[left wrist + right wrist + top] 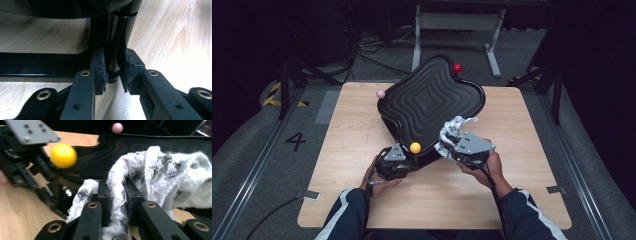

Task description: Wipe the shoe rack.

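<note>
A black tray (432,100) with ridged rings stands tilted on a black frame on the wooden table (357,140). Small balls sit at its corners: yellow (415,147), pink (381,94) and red (457,68). My left gripper (406,162) is at the tray's near corner, under the yellow ball. In the left gripper view it (114,67) is shut on a black leg (117,37) of the frame. My right gripper (451,148) is shut on a white and grey cloth (454,131) held against the tray's near right edge. In the right gripper view the cloth (160,175) bunches between the jaws (119,195).
The right gripper view takes in the yellow ball (64,156), the pink ball (117,128) and the other gripper's grey plate (30,131) at upper left. A white metal stand (457,22) and cables lie on the floor beyond the table. Tape marks sit by the table's front corners.
</note>
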Demonstrator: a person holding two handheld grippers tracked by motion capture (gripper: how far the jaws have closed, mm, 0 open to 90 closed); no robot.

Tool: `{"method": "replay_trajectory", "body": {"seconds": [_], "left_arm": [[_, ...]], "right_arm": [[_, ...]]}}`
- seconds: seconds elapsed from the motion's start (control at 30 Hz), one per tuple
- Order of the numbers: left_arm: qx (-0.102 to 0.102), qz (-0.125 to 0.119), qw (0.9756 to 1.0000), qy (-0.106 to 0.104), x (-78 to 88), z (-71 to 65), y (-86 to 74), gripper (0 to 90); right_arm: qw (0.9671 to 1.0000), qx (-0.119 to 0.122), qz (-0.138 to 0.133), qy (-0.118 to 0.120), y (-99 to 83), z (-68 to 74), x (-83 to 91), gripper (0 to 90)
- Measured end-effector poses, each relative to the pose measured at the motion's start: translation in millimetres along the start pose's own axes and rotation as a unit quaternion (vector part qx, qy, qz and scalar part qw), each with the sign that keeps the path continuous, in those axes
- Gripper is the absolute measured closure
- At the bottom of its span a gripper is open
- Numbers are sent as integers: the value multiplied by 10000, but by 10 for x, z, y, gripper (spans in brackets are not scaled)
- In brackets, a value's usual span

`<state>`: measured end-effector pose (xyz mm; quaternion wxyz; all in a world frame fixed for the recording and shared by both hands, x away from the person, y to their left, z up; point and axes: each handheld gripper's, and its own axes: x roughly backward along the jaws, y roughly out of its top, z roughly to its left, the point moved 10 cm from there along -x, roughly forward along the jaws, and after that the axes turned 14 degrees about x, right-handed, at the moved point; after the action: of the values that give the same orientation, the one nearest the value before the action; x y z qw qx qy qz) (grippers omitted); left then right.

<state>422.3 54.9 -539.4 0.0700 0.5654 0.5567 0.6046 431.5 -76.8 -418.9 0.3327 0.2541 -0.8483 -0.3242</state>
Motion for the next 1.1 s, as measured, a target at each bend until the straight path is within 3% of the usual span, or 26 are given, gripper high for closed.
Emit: {"method": "replay_trajectory", "body": {"seconds": [0.33, 0.63, 0.83, 1.1], "left_arm": [[-11, -11, 10000, 69, 1, 34, 9, 732], [-14, -5, 10000, 79, 2, 33, 7, 732], [-26, -13, 10000, 86, 2, 32, 8, 733], [23, -34, 9998, 209, 0, 61, 16, 732]], "right_arm": [[9985, 295, -44, 451, 132, 385, -167, 782], [9948, 547, 21, 861, 148, 723, -311, 781], [9947, 553, 55, 861, 115, 725, -330, 783], [9967, 364, 175, 703, -63, 542, -218, 783]]}}
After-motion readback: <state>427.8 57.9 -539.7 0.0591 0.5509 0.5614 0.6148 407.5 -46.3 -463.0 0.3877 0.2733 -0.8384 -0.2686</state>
